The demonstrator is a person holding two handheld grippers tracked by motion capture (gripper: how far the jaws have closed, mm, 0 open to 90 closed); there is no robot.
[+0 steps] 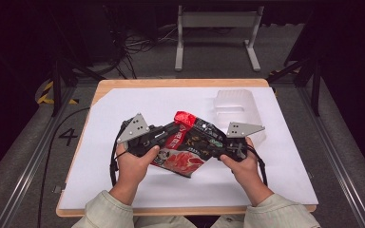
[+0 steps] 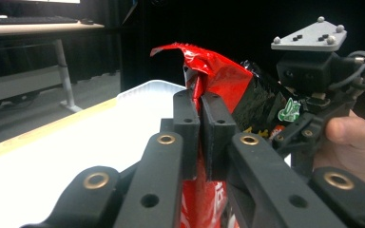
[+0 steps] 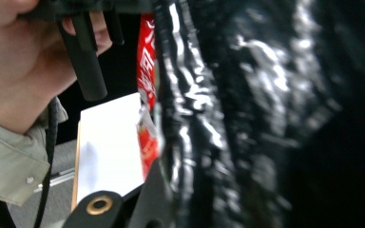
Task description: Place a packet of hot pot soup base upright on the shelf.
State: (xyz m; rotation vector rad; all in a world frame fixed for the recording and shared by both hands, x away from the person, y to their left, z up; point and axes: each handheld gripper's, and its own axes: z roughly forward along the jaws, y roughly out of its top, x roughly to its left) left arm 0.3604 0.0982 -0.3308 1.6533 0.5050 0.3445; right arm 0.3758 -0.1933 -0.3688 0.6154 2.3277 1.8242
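We have both grippers, left (image 2: 200,137) and right (image 1: 218,151), pinching the snack bag (image 1: 190,145); tearing it open remains.

Dark room; grey carpet floor (image 1: 24,156); white metal stand (image 1: 217,35) far centre; cables (image 1: 133,47) far left.

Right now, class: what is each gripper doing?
Left gripper: closed, pinching the snack bag.
Right gripper: closed on the same bag's other side.

glossy black-and-red snack bag (image 3: 247,118) close up, a hand (image 3: 24,61) and white table (image 3: 109,147) beyond
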